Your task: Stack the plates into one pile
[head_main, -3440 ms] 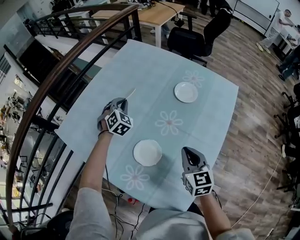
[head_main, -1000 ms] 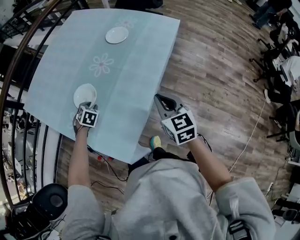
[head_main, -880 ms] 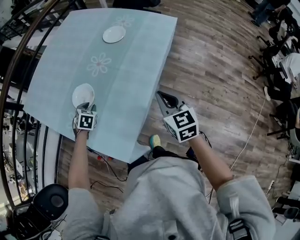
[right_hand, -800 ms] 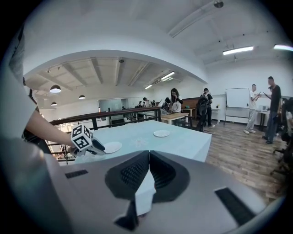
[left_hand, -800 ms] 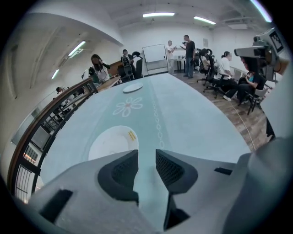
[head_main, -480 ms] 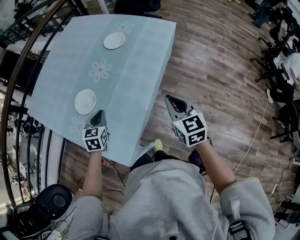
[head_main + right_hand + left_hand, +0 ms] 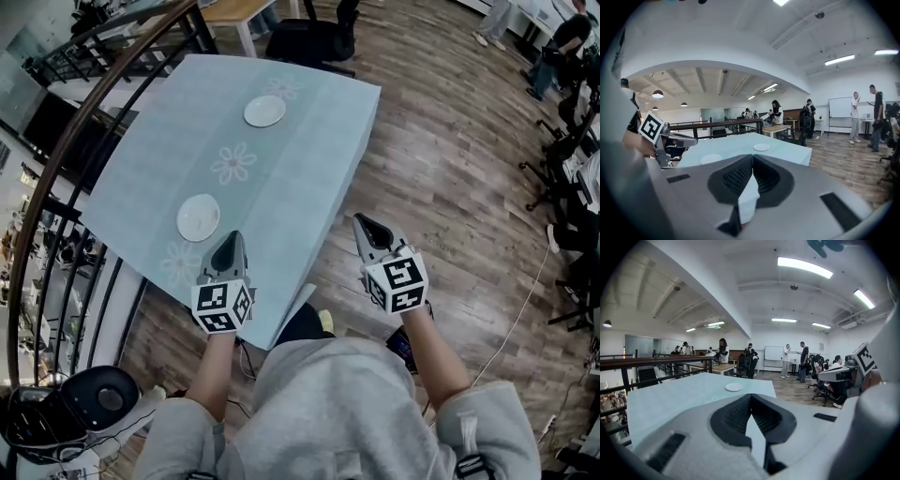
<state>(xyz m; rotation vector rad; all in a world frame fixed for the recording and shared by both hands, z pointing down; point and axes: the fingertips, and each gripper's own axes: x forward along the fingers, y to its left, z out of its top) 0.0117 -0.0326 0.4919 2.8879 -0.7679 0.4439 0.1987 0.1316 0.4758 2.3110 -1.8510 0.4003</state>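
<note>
Two white plates lie apart on the pale blue tablecloth: the near plate (image 7: pixel 198 217) (image 7: pixel 711 159) and the far plate (image 7: pixel 265 111) (image 7: pixel 733 387) (image 7: pixel 761 147). My left gripper (image 7: pixel 231 240) (image 7: pixel 751 396) hovers over the table's near edge, just short of the near plate, jaws shut with nothing between them. To the right of the table, my right gripper (image 7: pixel 364 223) (image 7: pixel 752 157) hangs over the wooden floor, jaws together and empty. Each gripper's marker cube shows in the other's view, the left one's (image 7: pixel 650 127) and the right one's (image 7: pixel 863 357).
A curved dark railing (image 7: pixel 66 155) runs along the table's left side. Wooden floor (image 7: pixel 450 178) lies to the right. A black office chair (image 7: pixel 309 37) and a wooden desk (image 7: pixel 234 11) stand beyond the far edge. Several people stand in the background.
The left gripper, open around the near plate's front rim a second ago, has pulled back, risen and shut empty; the plate stays on the table. The right gripper shifted slightly.
</note>
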